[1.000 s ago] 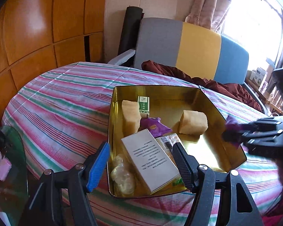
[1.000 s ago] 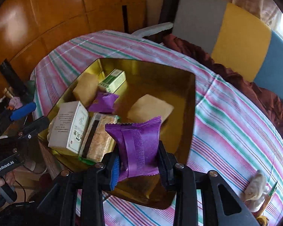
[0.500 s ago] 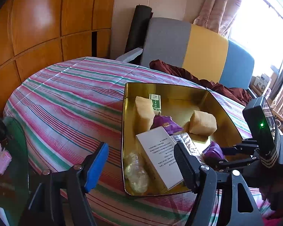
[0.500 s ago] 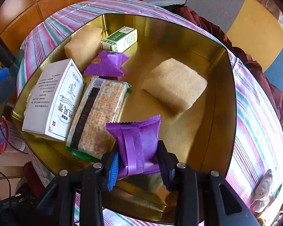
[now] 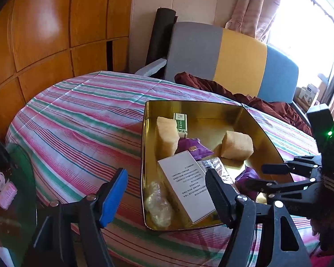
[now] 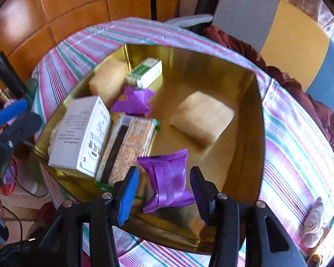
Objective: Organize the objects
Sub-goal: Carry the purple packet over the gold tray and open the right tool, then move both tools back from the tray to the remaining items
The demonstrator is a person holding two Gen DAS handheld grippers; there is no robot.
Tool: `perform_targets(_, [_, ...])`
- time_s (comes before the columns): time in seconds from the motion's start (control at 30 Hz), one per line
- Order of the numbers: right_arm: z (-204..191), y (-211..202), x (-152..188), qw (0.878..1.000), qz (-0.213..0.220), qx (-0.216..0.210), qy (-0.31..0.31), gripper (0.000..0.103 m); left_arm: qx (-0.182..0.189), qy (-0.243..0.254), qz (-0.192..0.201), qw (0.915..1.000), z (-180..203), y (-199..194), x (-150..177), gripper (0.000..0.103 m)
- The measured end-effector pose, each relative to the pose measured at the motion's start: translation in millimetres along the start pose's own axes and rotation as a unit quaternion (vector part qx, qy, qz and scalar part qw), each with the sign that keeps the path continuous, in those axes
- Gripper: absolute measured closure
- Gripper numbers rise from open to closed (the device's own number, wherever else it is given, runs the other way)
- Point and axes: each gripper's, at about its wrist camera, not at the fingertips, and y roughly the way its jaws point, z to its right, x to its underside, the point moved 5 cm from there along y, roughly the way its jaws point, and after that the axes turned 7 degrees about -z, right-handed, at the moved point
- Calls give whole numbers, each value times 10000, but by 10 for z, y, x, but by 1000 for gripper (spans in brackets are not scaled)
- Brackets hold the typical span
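- Now my right gripper [image 6: 164, 191] has let go: its jaws have just been opening, and the purple packet [image 6: 167, 180] that was clamped a second ago stands loose between them, a gap showing on both sides.
- That packet sits low and centre in the right wrist view, inside the gold tin [image 6: 259, 133] near its lower rim, just beside the orange-speckled snack bar [image 6: 127, 149].
- My reading is that this item is delivered, and the next thing is to lift the right gripper clear without dragging the wrapper.
- My left gripper [image 5: 167, 191] hangs released and grasps nothing, at the tin's lower left corner in its own view, over the white box [image 5: 184, 184]; it has not shifted.
- Already in the tin: a second purple packet [image 6: 132, 100], a green-and-white box [image 6: 144, 72] and two tan blocks [image 6: 202, 120].
- Hard to judge: whether the released packet lies flat or leans on end; the tin's shine and some blur confuse it.
- A clear wrapped lump [image 5: 158, 202] at the tin's lower left shows only in the left view; the white box hides it from the right.
- A pale wrapped thing [image 6: 314, 224] on the striped desk [image 5: 78, 115] lies at the lower right edge, too warped to name; it may still need sorting.
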Motion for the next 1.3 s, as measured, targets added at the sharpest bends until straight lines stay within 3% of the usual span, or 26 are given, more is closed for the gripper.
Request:
perform_targets(0.2, [208,-289,-36,9983,461,-30,357,55,40,188,29,9998,157,-64,-26,30])
perform_targets(0.47, [889,-709,311,9878,812,379,1272,55,237,579,28,9980,492,-86,-77,28])
perform_targets(0.67, [1697,-946,724,9662,984,874,2217,54,413,969,-10,9944,815,-63,-101,28])
perform_targets(0.73, [1998,-1037,870,9546,1065,1082,2564,45,473,1101,-10,9928,940,-60,-104,28])
perform_targets(0.8, [2298,-1155,1052,9394,1208,1275,2945,28,544,1247,-11,9907,1069,-54,-110,28])
perform_targets(0.93, [2861,-1312,1452,9011,1449,1584,3768,28,697,1523,-36,9859,1349,-36,-115,28])
perform_targets(1.03, [3202,-1293,1813,8655,1542,1747,4434,27,811,1729,-84,9816,1569,-10,-112,28])
perform_targets(1.13, [3477,-1220,2210,8160,1486,1455,5394,27,933,1946,-129,9763,1836,22,-97,28])
perform_targets(1.2, [3587,-1267,2372,7874,1754,1105,5806,27,1039,2076,-188,9725,2024,62,-75,28])
perform_targets(1.3, [3673,-1305,2539,7637,1863,947,6108,27,1232,2300,-294,9649,2339,120,-19,28])
